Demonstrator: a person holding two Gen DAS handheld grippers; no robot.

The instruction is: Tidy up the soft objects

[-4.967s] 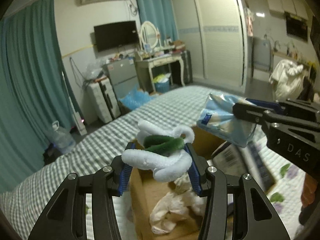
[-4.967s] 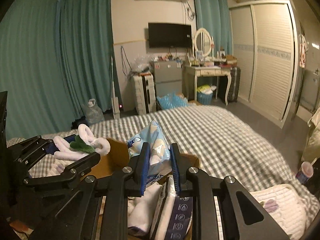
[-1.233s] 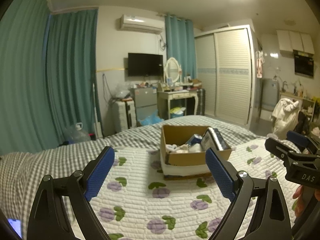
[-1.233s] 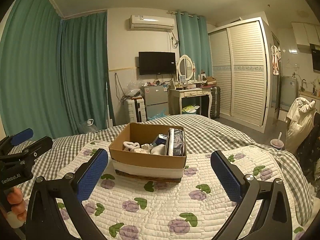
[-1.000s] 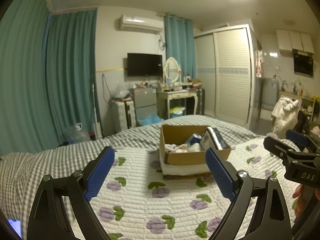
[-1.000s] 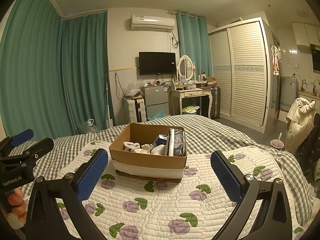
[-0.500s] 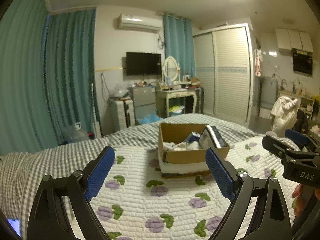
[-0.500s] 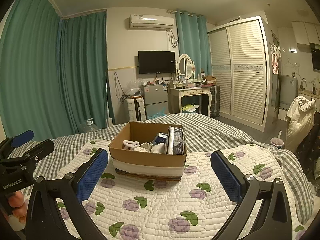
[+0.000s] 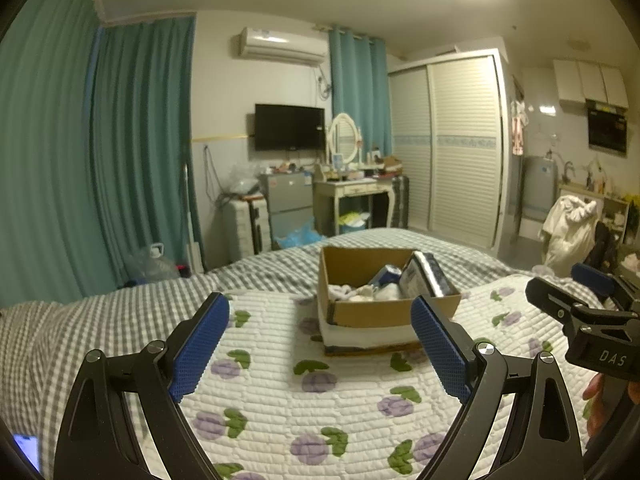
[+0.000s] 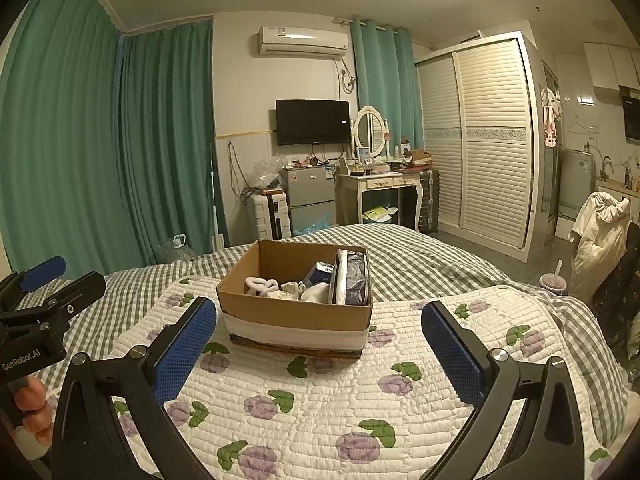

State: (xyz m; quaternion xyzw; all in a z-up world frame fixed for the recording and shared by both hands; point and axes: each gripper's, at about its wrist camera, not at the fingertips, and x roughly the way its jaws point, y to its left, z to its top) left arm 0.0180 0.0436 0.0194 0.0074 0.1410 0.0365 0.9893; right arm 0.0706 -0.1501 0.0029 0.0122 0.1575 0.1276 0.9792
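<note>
The left tool (image 9: 320, 344) stood with its two black fingers spread wide, the blue textured pads (image 9: 200, 344) facing each other with nothing between them and touching nothing. The right tool (image 10: 316, 350) was likewise spread wide and empty, its blue dimpled pads (image 10: 452, 354) clear of the bedding. Both hung above a white quilted bedspread (image 10: 320, 408) stitched in rows and printed with purple flowers and green leaves, laid over a grey-and-white checked sheet (image 10: 420, 256) on the bed.

Ahead of both tools, resting on the quilt, sat an open rectangular cardboard box (image 10: 294, 314) with a white band round its lower wall. Inside it lay the soft objects: a white fuzzy looped piece (image 10: 260, 284) at the left, crumpled pale cloth (image 10: 292, 290) in the middle, and a dark blue plastic pack (image 10: 352, 276) standing upright against the right wall, with a smaller blue-and-white packet (image 10: 320, 270) just beside it.
</note>
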